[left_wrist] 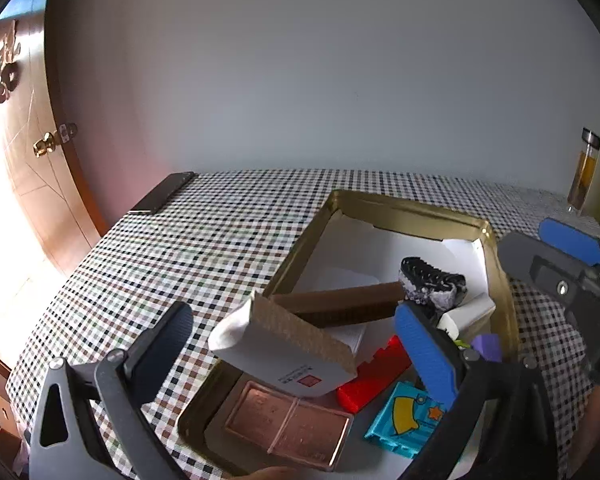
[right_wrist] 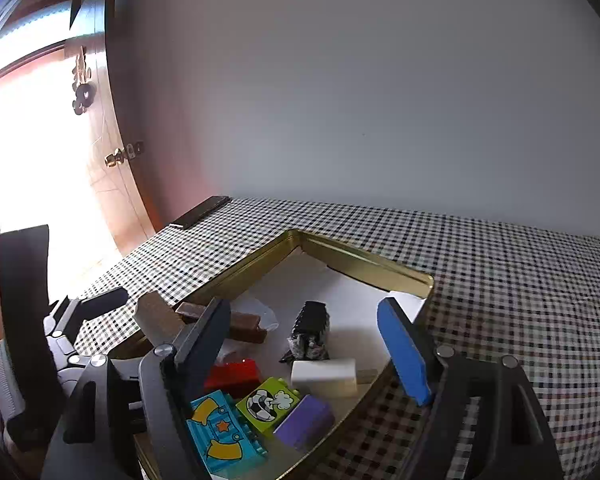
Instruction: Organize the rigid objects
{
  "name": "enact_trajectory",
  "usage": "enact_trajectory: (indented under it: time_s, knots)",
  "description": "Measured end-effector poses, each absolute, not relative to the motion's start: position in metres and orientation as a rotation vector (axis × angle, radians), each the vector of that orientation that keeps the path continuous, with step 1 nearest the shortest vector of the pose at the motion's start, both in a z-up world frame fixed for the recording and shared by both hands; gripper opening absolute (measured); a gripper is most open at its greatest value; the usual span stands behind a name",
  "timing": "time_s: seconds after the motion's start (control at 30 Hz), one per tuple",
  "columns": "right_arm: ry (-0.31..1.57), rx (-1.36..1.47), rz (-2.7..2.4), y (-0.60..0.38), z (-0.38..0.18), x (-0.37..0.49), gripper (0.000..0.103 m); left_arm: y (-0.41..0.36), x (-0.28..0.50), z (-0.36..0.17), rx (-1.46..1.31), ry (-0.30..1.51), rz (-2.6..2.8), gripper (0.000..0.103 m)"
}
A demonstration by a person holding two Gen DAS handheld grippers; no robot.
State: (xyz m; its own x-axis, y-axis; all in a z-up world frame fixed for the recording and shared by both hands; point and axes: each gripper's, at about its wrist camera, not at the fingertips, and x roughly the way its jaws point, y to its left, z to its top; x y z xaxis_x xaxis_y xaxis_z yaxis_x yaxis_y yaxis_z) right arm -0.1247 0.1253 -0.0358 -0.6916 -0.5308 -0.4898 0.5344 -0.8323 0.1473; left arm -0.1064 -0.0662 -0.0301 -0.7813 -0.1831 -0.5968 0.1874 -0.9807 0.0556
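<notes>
A gold tin tray (left_wrist: 400, 208) (right_wrist: 340, 252) with a white liner sits on the checked tablecloth. It holds a white box with a woven top (left_wrist: 284, 344), a brown bar (left_wrist: 340, 304) (right_wrist: 240, 326), a black comb-like piece (left_wrist: 432, 280) (right_wrist: 312, 328), a copper tin (left_wrist: 288, 426), a red brick (left_wrist: 376, 376) (right_wrist: 232, 376), a teal star brick (left_wrist: 404, 420) (right_wrist: 220, 436), a white block (right_wrist: 324, 376), a green football brick (right_wrist: 266, 404) and a purple block (right_wrist: 304, 426). My left gripper (left_wrist: 296, 356) is open around the white box, not touching. My right gripper (right_wrist: 304, 352) is open and empty above the tray.
A dark phone (left_wrist: 164, 194) (right_wrist: 202, 212) lies at the table's far left corner. A glass bottle (left_wrist: 584, 168) stands at the far right. A wooden door (left_wrist: 32, 152) is to the left. The right gripper's body (left_wrist: 568, 272) shows in the left wrist view.
</notes>
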Motion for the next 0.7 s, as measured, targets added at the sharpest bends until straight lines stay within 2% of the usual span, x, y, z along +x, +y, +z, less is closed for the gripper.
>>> enact_trajectory:
  time_s: [0.7]
  knots:
    - [0.003, 0.677, -2.416, 0.128, -0.034, -0.111, 0.079, -0.082, -0.089, -0.029, 0.856, 0.049, -2.738, 0.102]
